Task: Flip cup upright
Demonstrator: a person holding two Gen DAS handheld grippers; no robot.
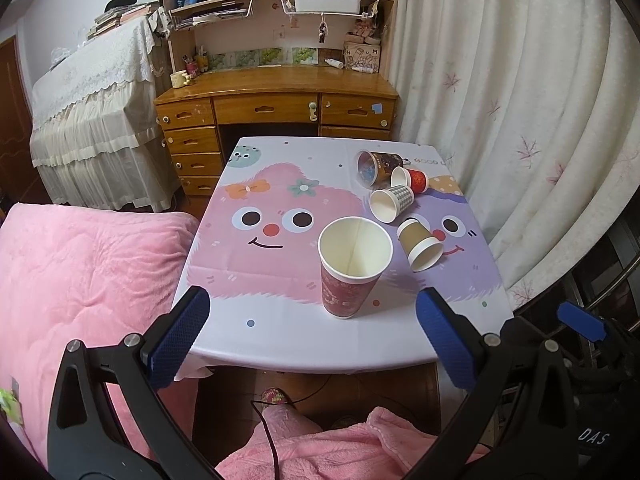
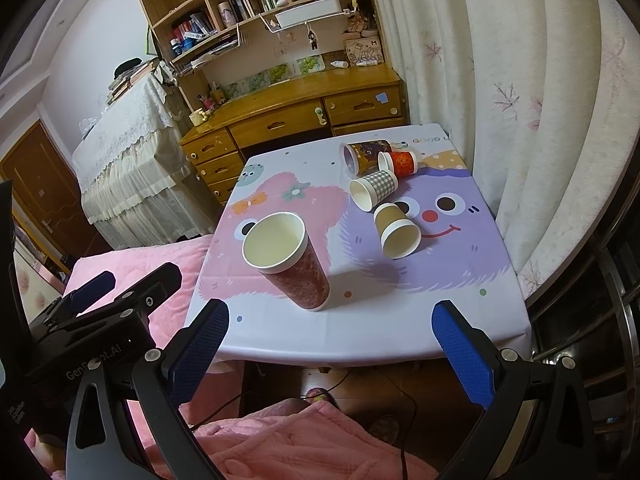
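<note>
Red cup [image 1: 352, 268] stands upright near the table [image 1: 280, 344] edge; four more lie tipped far right. My left gripper [image 1: 312, 340] and right gripper [image 2: 332, 348] hover spread wide, empty, ready.

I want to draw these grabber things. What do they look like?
Each gripper, left and right, has black metal arms with silver screws and triangle cut-outs. The fingers are flat blue pads with a bumpy grid. In the right view the left gripper's black body has white letters, and dark cables trail below.
</note>
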